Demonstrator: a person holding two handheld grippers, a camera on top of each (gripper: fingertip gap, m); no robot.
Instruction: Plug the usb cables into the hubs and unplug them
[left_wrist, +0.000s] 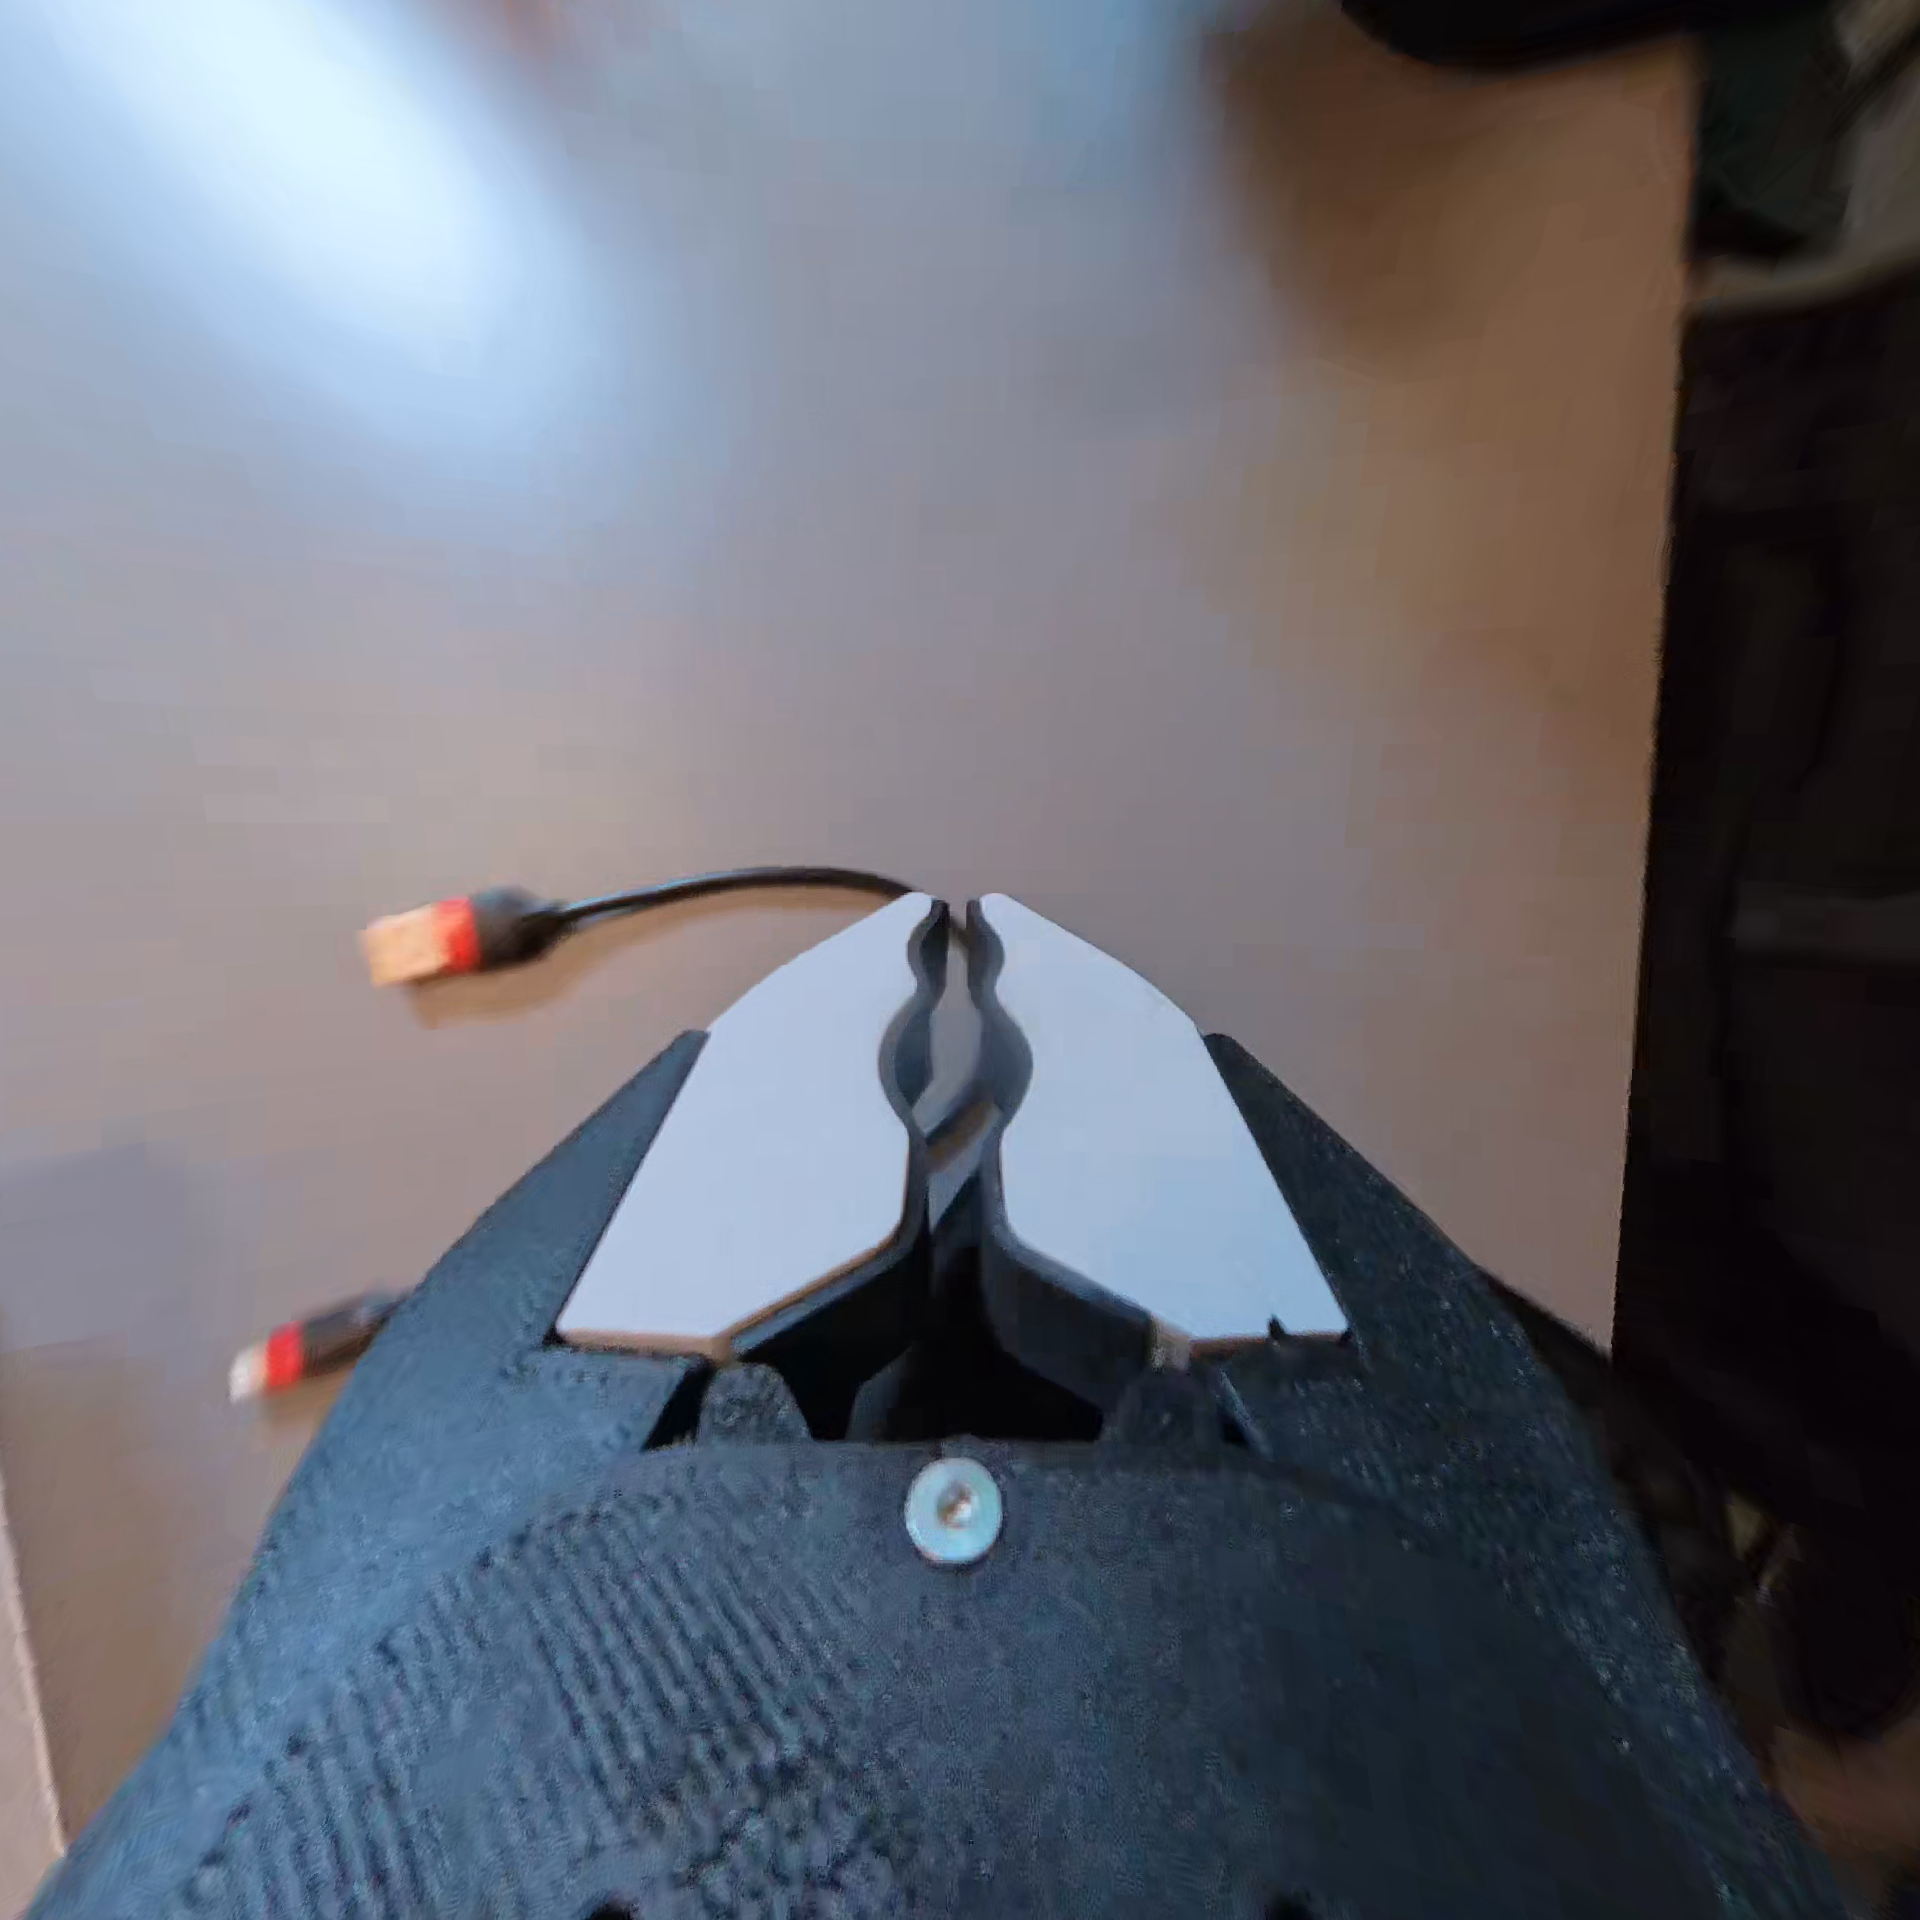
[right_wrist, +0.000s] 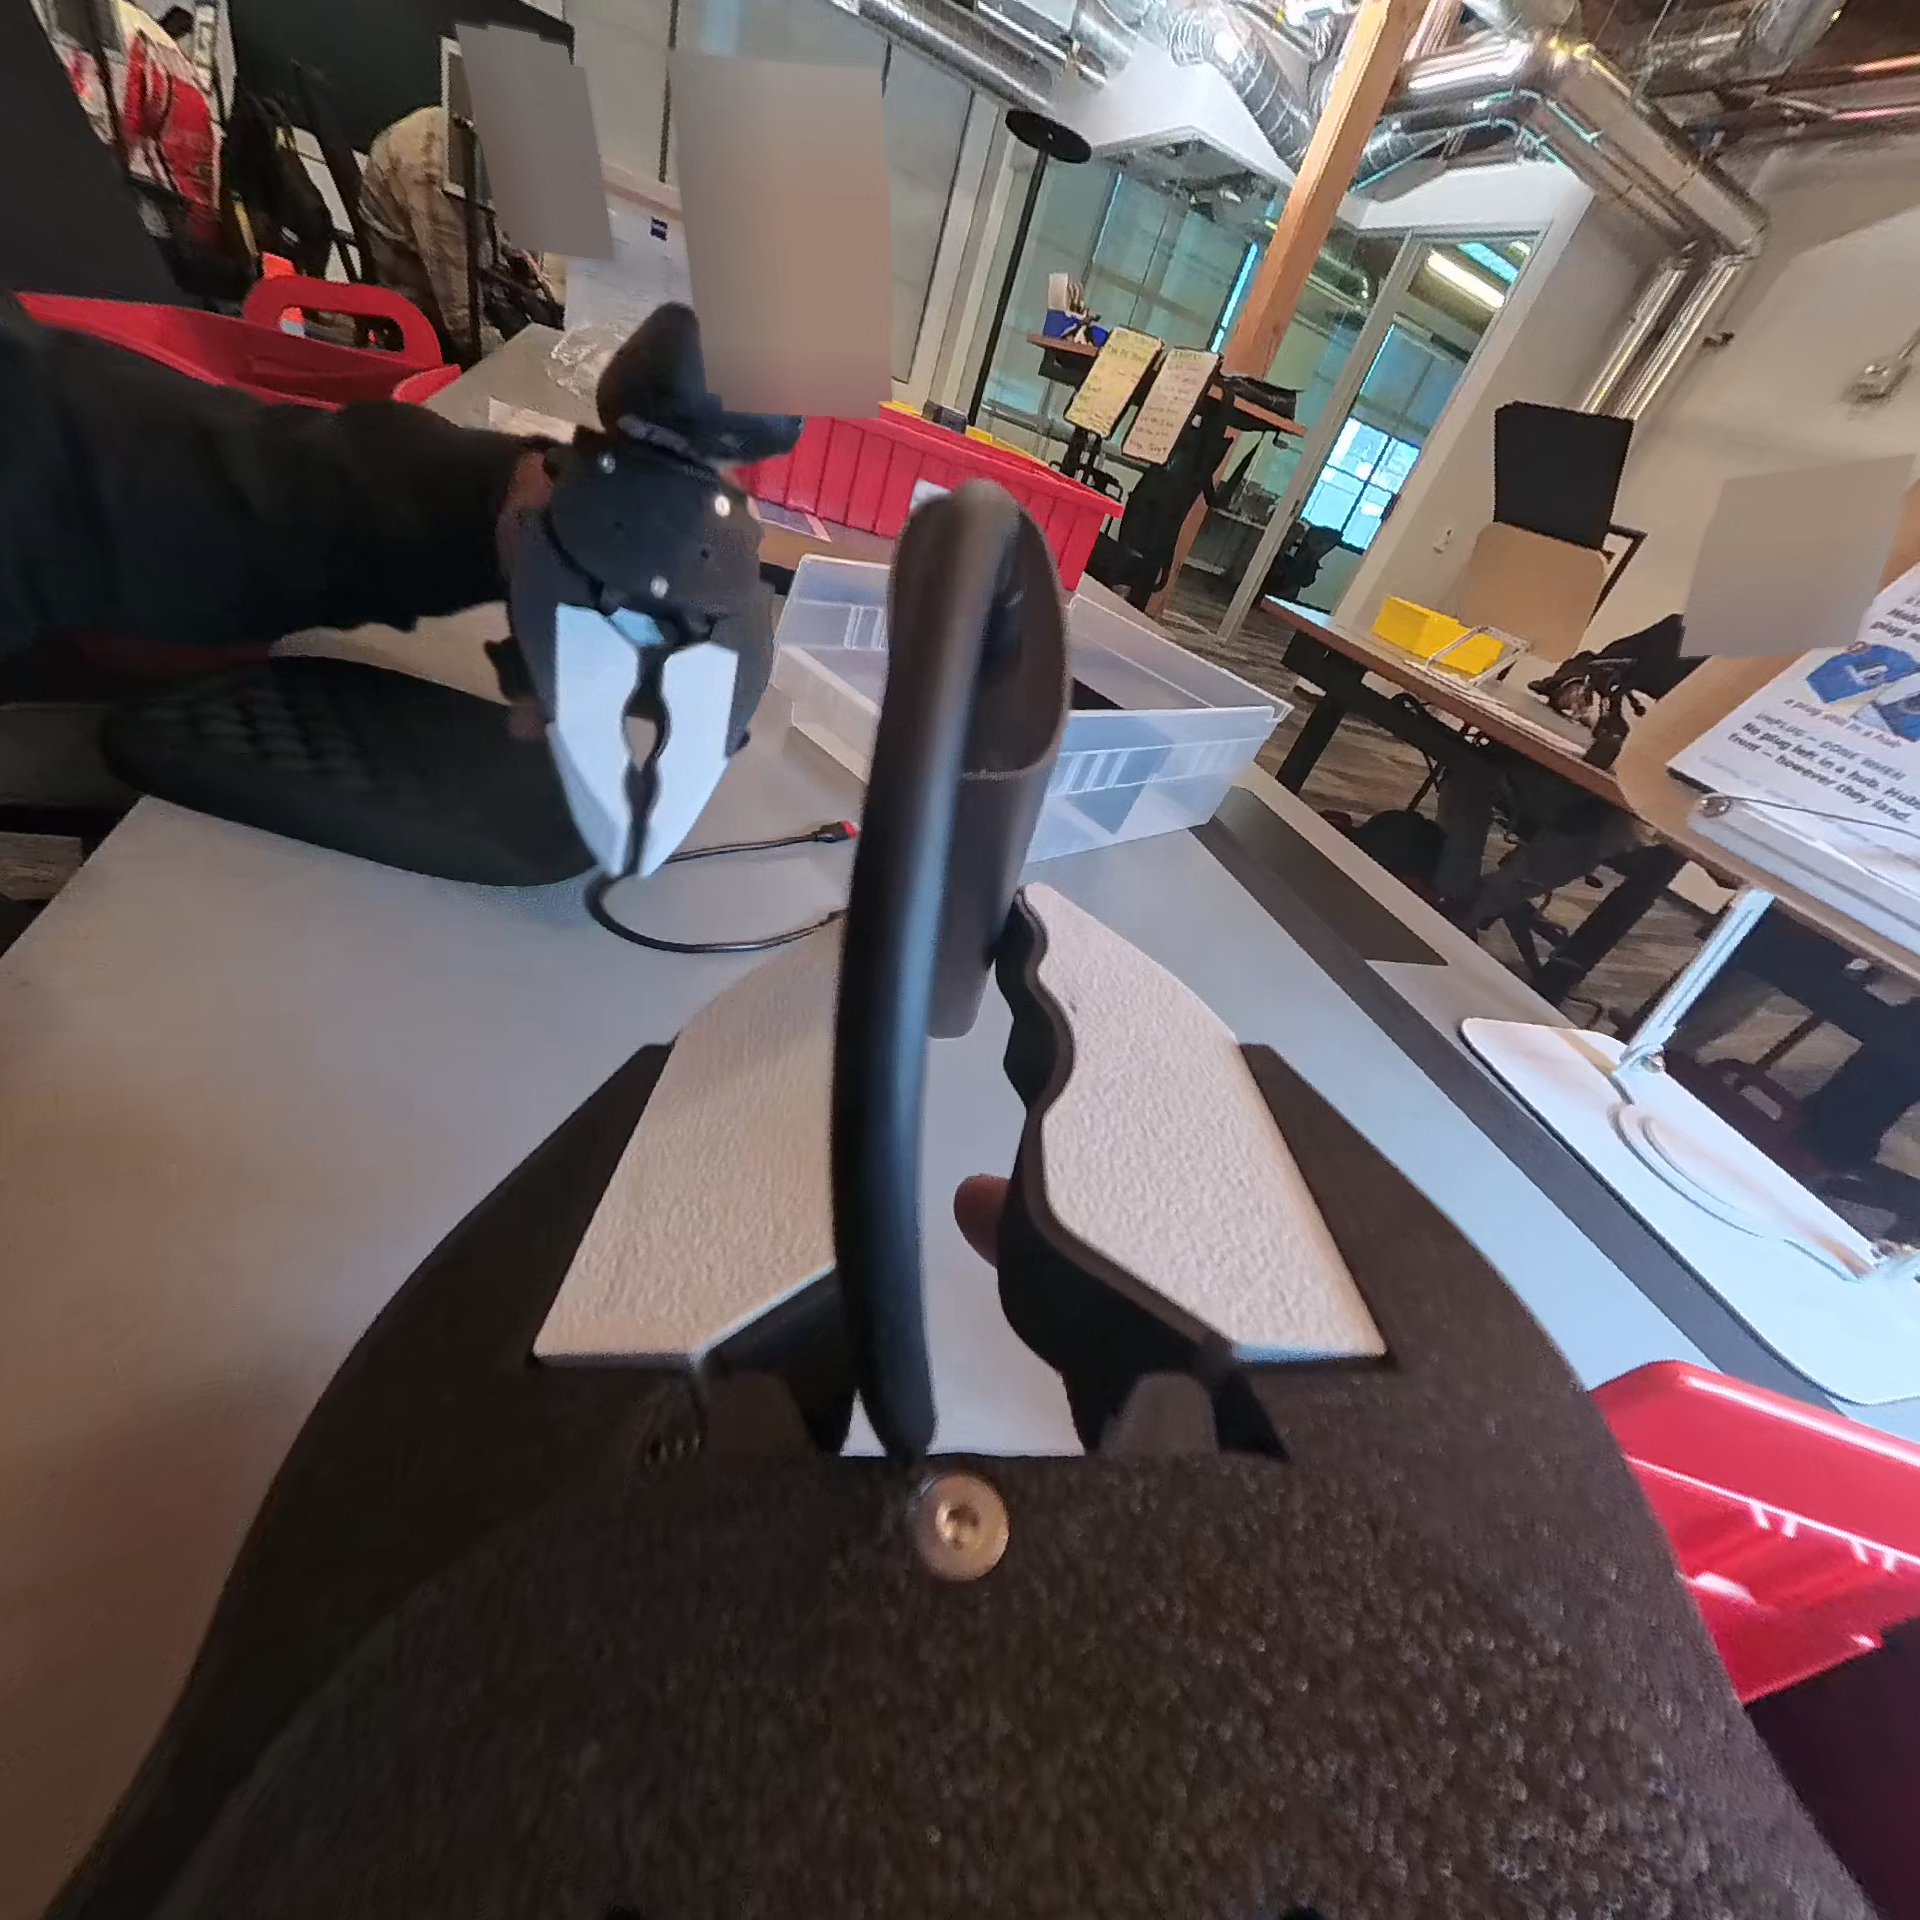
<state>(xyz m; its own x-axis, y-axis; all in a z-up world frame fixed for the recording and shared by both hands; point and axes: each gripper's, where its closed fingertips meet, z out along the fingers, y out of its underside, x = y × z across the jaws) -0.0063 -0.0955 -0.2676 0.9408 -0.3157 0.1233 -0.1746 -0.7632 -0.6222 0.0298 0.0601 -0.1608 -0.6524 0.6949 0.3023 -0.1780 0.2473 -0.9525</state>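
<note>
Right wrist view, near to far: right gripper (right_wrist: 961, 997) fills the lower centre, white textured fingers (right_wrist: 1164, 1164) on a black printed body. They are clamped on a dark slab-shaped hub (right_wrist: 1013, 748) that stands upright at mid-frame. Its thick black rubber lead (right_wrist: 883, 1039) arcs from the hub top down the left side to the gripper base. Hub ports not visible from this angle.

Beyond it, grey table top (right_wrist: 312, 1091). Left gripper (right_wrist: 629, 862) hangs at centre left, tips pointing down, held by a black-sleeved arm (right_wrist: 239, 520) coming in from the left edge. A thin black usb cable (right_wrist: 717, 935) loops on the table just under those tips; its red-collared plug lies near a clear plastic compartment tray (right_wrist: 1153, 727) at mid-frame. Black mesh pad (right_wrist: 343, 758) behind the left gripper. Red plastic bins (right_wrist: 935, 478) further back, another red bin (right_wrist: 1766, 1507) at lower right. White lamp base (right_wrist: 1621, 1143) at right.

Left wrist view: left gripper (left_wrist: 958, 914) at lower centre, fingers together, pinching the thin black cable at the very tips. Cable curves left to a red-banded metal plug (left_wrist: 436, 940), mid-left, above the table (left_wrist: 935, 520); contact with the surface can't be told. Second red-banded plug (left_wrist: 301, 1351) at lower left, partly hidden by the gripper body. Frame is motion-blurred.
</note>
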